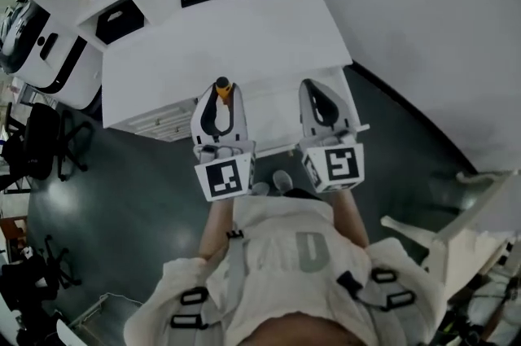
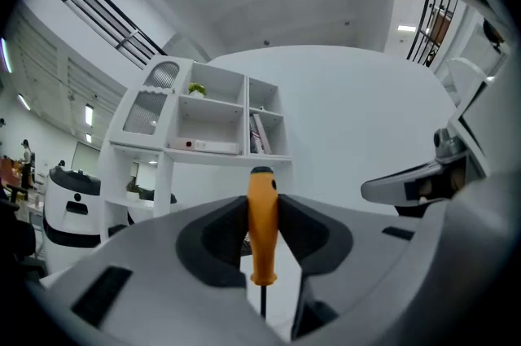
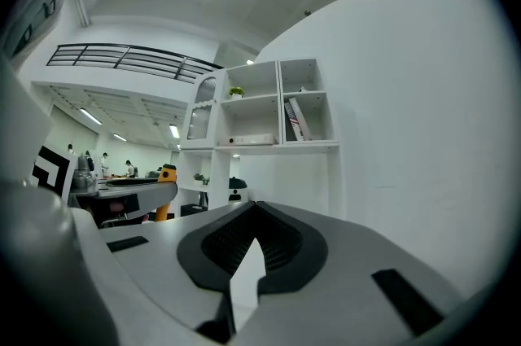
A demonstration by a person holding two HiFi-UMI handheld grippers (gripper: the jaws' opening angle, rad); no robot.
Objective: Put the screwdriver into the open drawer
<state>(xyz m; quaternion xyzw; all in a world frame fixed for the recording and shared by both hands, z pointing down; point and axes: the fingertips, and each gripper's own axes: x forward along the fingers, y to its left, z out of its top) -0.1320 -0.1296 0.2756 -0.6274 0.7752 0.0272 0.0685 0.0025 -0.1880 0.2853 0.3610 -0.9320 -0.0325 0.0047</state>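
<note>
The only mark that reads as lettering is a large grey letter, seemingly a D, on the front of the person's pale shirt (image 1: pixel 309 251). The cube (image 1: pixel 225 178) on the left claw (image 1: pixel 221 96) and the cube (image 1: pixel 335 165) on the right claw (image 1: pixel 317 88) bear black-and-white square patterns, not words. The book spines on the shelf (image 2: pixel 257 133) are too small to read.

The orange-handled screwdriver (image 2: pixel 262 238) loses its thin dark shaft behind the body of the grey left gripper (image 2: pixel 262 198) almost straight away, so the tip is hidden. In the head view only the end of the handle pokes out. The white drawer fronts (image 1: pixel 159 124) under the near left edge of the white desk (image 1: pixel 244 35) are mostly covered by the desktop, so I can't tell which one's open. The black office chair (image 1: pixel 37 145) is cut off at the left. Stuff on the far white shelf unit (image 2: pixel 207 120) is too small to make out.
</note>
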